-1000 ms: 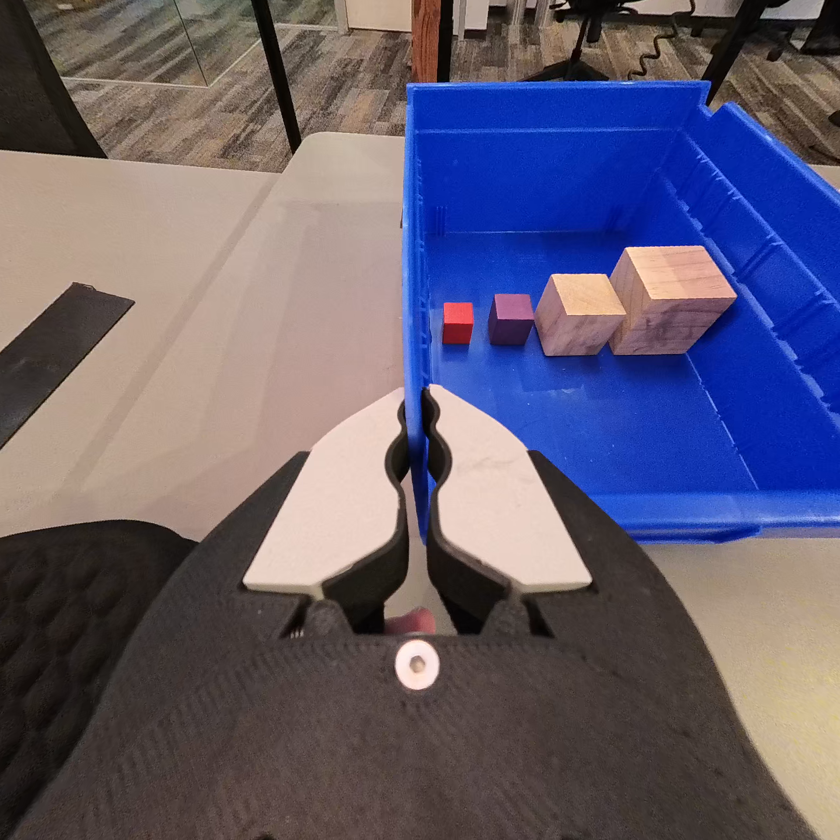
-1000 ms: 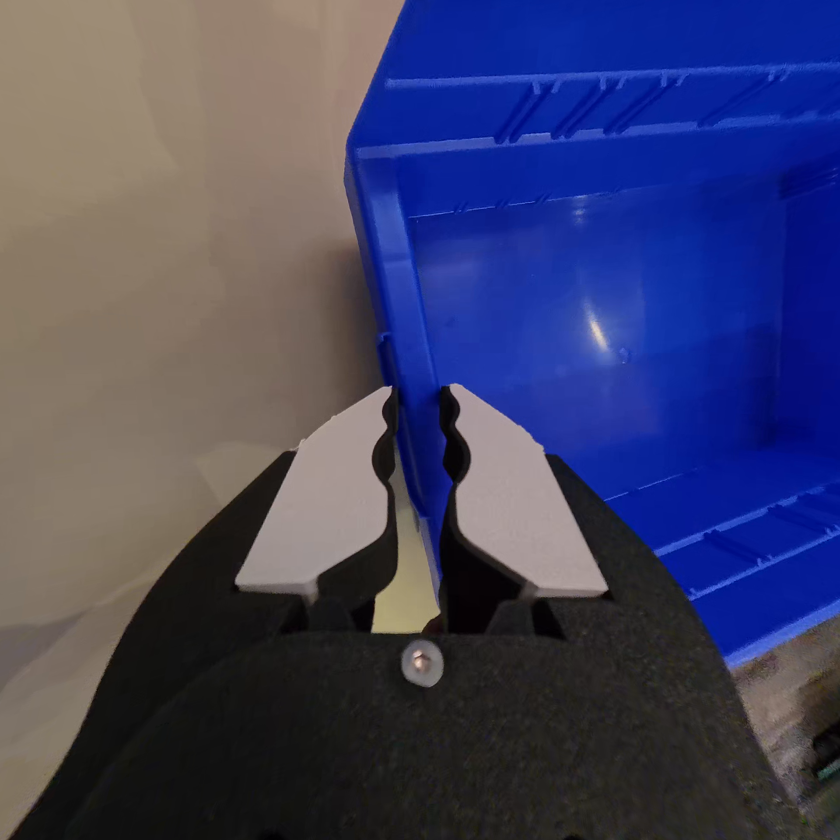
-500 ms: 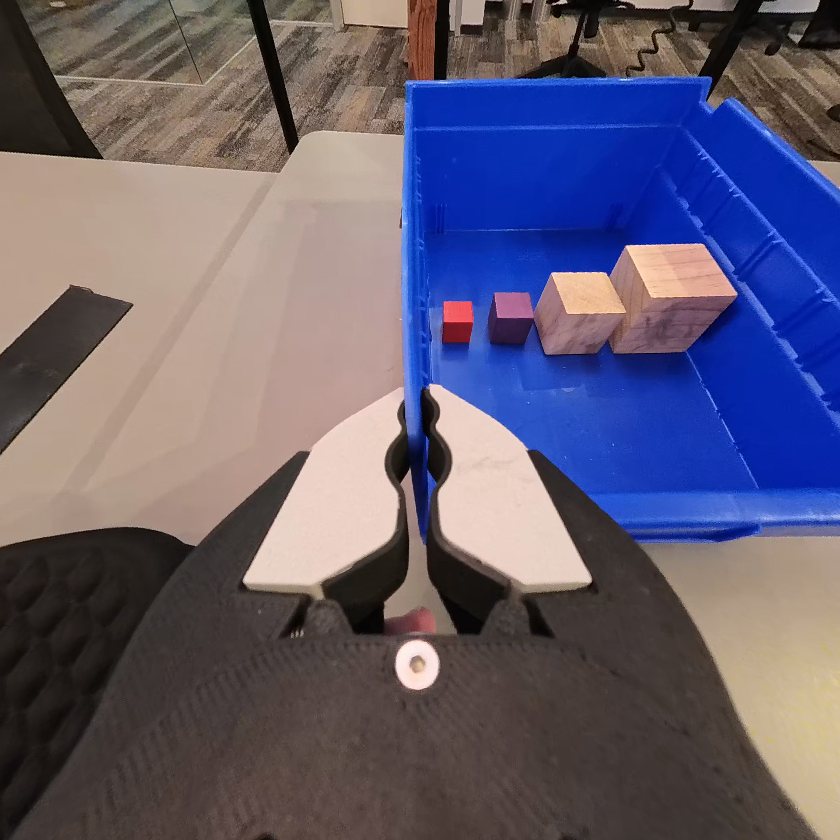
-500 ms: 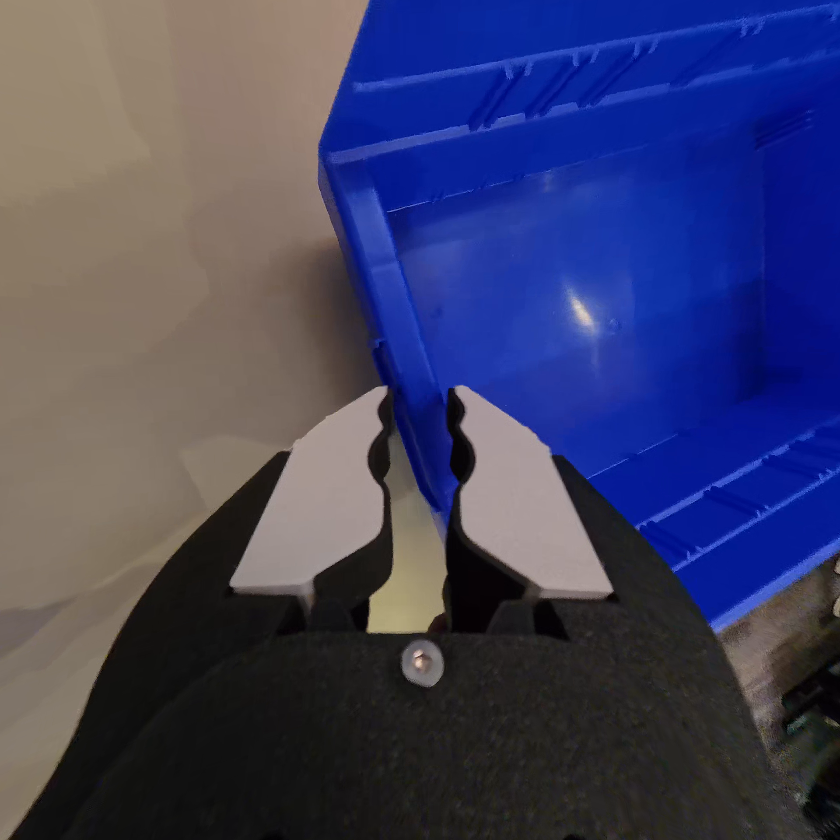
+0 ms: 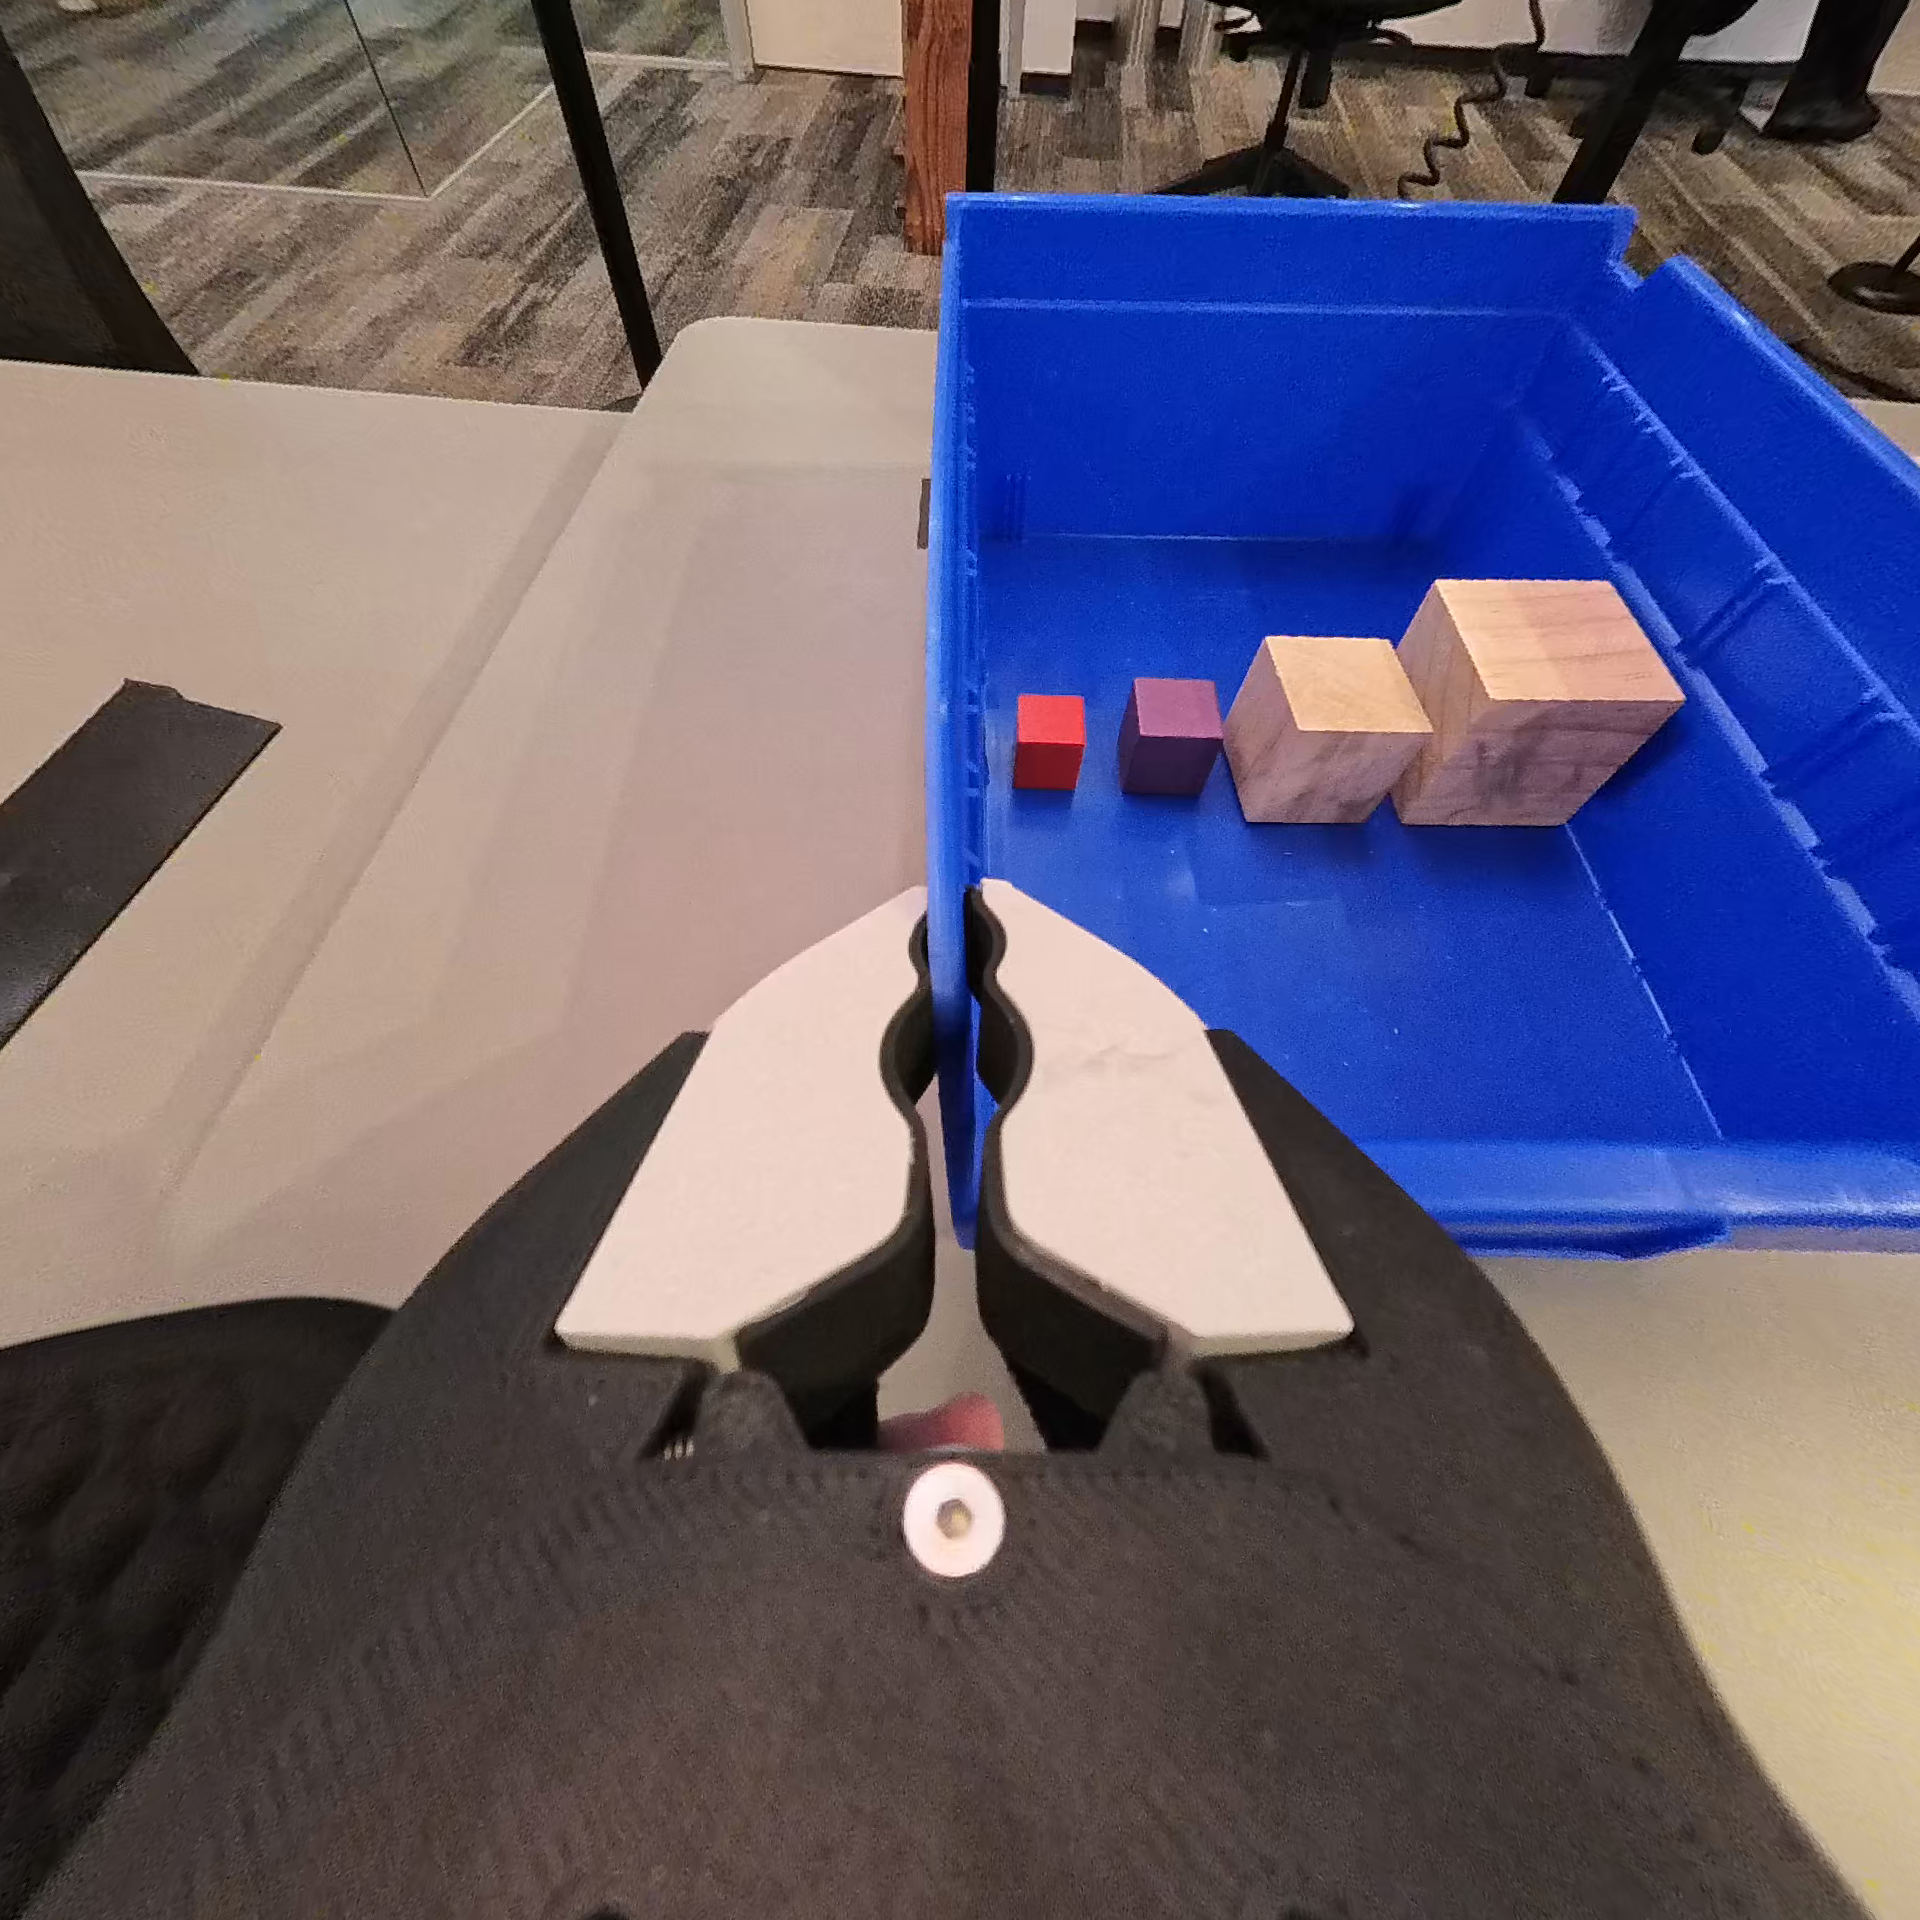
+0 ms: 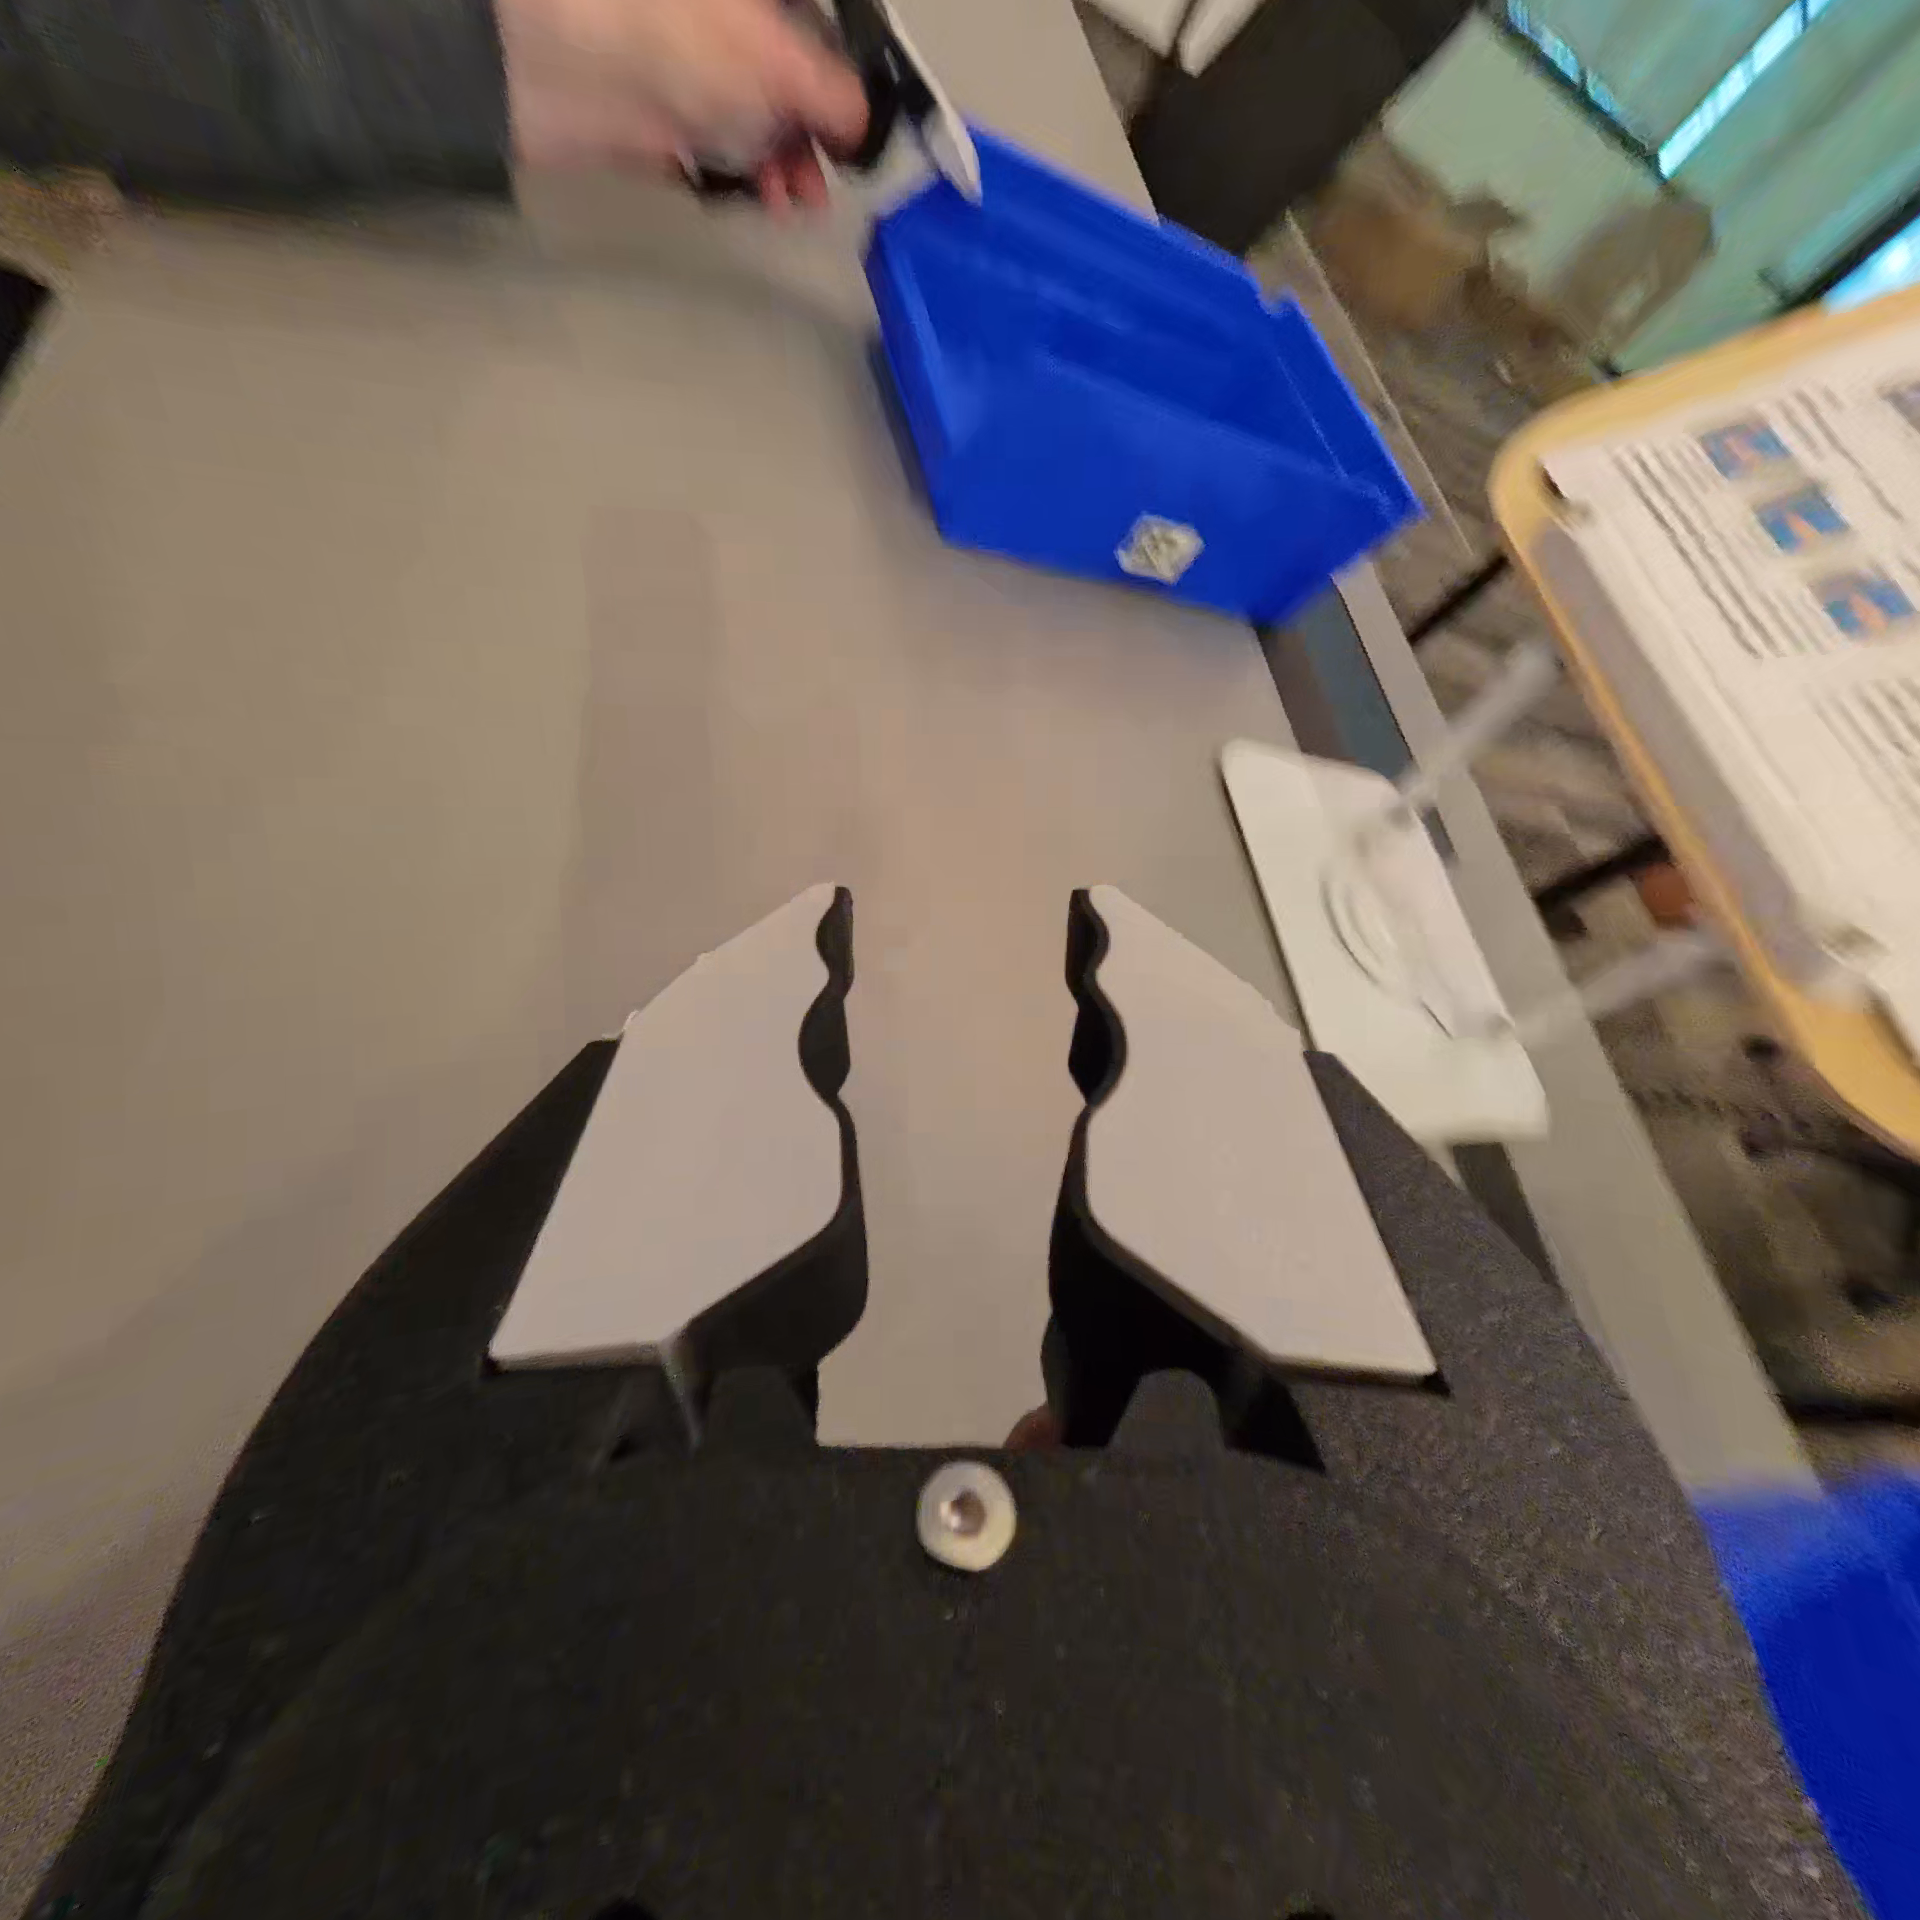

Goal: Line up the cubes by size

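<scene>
In the left wrist view four cubes stand in a row on the floor of the blue bin [image 5: 1351, 1018], smallest at the left: a red cube [image 5: 1049, 740], a purple cube [image 5: 1169, 732], a small wooden cube [image 5: 1325, 727] and a large wooden cube [image 5: 1527, 696]. My left gripper [image 5: 948, 904] is shut on the bin's left wall near its front corner. My right gripper [image 6: 956, 904] is open and empty above the bare table, well away from the bin [image 6: 1122, 416]. In the blurred right wrist view a hand holds the left gripper [image 6: 925, 145] at the bin's far corner.
A black strip [image 5: 114, 790] lies on the table at the left and black mesh fabric [image 5: 125, 1507] sits at the lower left. A white flat pad [image 6: 1371, 935] lies near the table's right edge. A wooden board with papers [image 6: 1766, 571] stands beyond it. There is about 50 cm between the tips of the two grippers.
My right gripper opened, let go of the bin wall and swung far back from the bin. My left gripper stays clamped on the left wall. The cubes have not moved.
</scene>
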A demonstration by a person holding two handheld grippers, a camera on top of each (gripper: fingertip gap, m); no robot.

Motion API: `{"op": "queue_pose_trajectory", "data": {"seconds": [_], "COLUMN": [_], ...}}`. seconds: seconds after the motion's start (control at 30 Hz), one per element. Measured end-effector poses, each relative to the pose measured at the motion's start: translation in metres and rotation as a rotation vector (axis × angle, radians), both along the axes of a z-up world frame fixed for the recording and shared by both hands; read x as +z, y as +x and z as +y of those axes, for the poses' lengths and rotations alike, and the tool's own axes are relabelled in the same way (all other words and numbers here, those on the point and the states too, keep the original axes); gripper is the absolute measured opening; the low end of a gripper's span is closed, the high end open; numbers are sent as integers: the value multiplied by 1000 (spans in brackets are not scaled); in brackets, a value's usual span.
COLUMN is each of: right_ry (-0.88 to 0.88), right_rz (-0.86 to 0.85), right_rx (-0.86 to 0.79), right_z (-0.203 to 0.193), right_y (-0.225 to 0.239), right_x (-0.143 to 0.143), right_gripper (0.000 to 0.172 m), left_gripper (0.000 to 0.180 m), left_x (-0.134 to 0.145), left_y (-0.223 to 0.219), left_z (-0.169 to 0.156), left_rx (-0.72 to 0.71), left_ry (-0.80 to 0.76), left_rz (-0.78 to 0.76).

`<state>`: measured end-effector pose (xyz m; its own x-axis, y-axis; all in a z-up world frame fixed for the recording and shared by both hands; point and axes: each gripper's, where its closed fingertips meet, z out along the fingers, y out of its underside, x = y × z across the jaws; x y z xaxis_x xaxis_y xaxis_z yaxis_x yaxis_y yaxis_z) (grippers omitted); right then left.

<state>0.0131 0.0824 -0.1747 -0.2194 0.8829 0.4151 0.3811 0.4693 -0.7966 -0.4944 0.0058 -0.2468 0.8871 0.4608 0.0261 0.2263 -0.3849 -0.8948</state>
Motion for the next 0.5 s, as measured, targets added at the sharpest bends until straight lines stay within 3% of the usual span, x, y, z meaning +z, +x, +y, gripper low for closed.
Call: {"op": "queue_pose_trajectory", "data": {"seconds": [0.13,0.27,0.37,0.5], "right_ry": [-151,-266,-282,-136], "right_rz": [81,196,292,278], "right_rx": [81,59,45,66], "right_z": [-21,4,16,13], "right_y": [-91,-160,-190,-191], "right_x": [-35,-54,-54,-63], "right_gripper": [39,34,29,29], "left_gripper": [2,2,2,2], "left_x": [0,0,0,0], "left_y": [-5,-20,-32,-40], "left_z": [4,9,13,19], "left_rx": [-11,-56,-74,-70], "left_ry": [6,-2,-8,37], "left_rz": [-2,-44,-60,-57]}}
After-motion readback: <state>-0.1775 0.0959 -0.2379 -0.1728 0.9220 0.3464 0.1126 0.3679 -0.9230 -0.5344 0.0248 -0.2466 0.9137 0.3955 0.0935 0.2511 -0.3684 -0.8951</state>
